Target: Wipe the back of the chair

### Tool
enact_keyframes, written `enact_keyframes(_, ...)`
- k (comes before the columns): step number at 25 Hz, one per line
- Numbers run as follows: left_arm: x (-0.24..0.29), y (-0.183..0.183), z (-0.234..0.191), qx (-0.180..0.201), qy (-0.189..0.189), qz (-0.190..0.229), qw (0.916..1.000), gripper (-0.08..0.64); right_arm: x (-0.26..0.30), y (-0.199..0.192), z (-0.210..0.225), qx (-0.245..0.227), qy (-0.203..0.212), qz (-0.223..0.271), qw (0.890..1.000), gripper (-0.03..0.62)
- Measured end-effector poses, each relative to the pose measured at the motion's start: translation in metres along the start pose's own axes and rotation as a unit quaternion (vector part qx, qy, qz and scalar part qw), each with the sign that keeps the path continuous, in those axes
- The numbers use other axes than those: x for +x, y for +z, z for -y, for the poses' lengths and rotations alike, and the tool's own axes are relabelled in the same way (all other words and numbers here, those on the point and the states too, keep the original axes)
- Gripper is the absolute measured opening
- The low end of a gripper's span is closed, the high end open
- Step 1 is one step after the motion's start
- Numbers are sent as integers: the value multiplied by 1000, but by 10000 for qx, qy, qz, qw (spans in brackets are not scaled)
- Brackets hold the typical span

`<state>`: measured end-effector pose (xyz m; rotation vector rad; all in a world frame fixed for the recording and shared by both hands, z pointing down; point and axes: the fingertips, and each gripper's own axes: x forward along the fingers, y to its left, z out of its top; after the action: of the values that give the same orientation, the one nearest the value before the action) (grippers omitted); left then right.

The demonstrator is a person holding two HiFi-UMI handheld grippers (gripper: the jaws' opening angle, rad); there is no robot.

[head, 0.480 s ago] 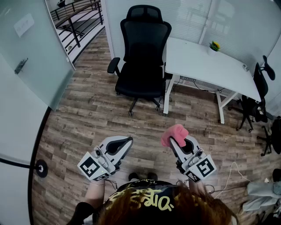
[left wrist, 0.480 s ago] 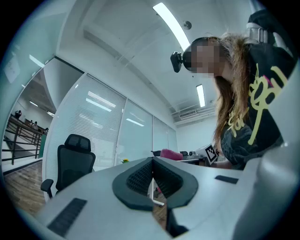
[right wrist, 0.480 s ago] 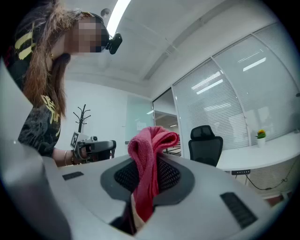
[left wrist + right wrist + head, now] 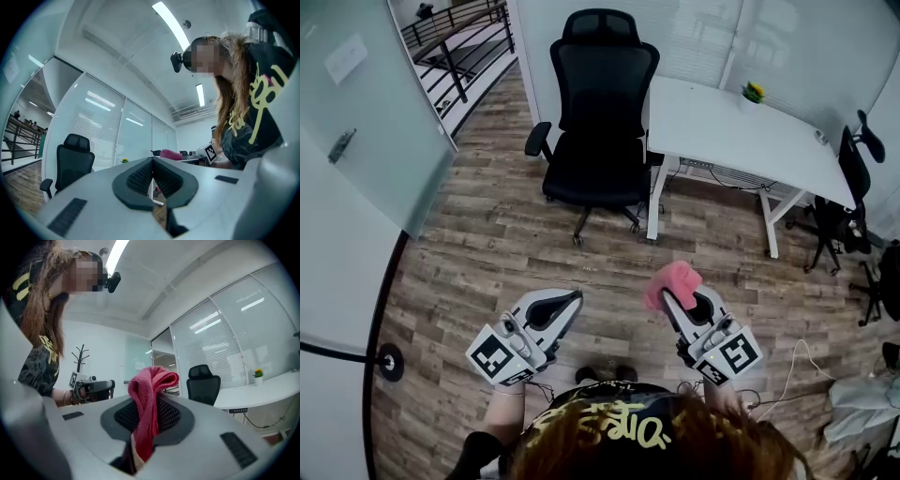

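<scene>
The wiping has not started, judging by how things lie. The black mesh office chair with armrests and a headrest [image 4: 600,112] stands on the wood-plank floor [image 4: 487,244] at the left end of the white counter [image 4: 741,131]. Its seat faces the person, and it is well apart from both grippers. Nothing touches its backrest.

The right gripper [image 4: 673,298] has its fingers clenched on a pink knitted cloth [image 4: 672,278]. The cloth sits folded between the dark ribbed pads and bunches up above the tips. The left gripper [image 4: 572,300] is held beside it at about the same height, with its fingers pressed together on nothing. Both point roughly toward the chair.

The tool is in hand, so that part looks done. What appears left is the whole of the task proper: getting to the chair, reaching its back and passing the cloth over it.

By count there are one pink cloth, two grippers, one white counter and one chair at the counter's left end. At least one more dark chair [image 4: 853,178] stands beyond the counter's right end. One small yellow-green object [image 4: 755,93] rests near the counter's far edge, too small to identify.
</scene>
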<state>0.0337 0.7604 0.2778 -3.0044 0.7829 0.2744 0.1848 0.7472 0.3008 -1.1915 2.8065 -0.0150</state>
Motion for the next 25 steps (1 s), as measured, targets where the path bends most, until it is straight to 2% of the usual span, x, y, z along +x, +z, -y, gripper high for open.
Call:
enact_keyframes(10, -13, -5, -4, -83, 73, -45, 9999, -8, 8, -5, -9, 108, 8, 62, 9999, 67)
enact_keyframes(18, -44, -3, -21, -113, 172, -52, 9998, -8, 32, -9, -33, 224, 108, 99, 9996, 67)
enact_keyframes(25, -78, -9, -36, -181, 145, -111, 9997, -8, 51, -9, -56, 185, 201, 465, 9985, 66)
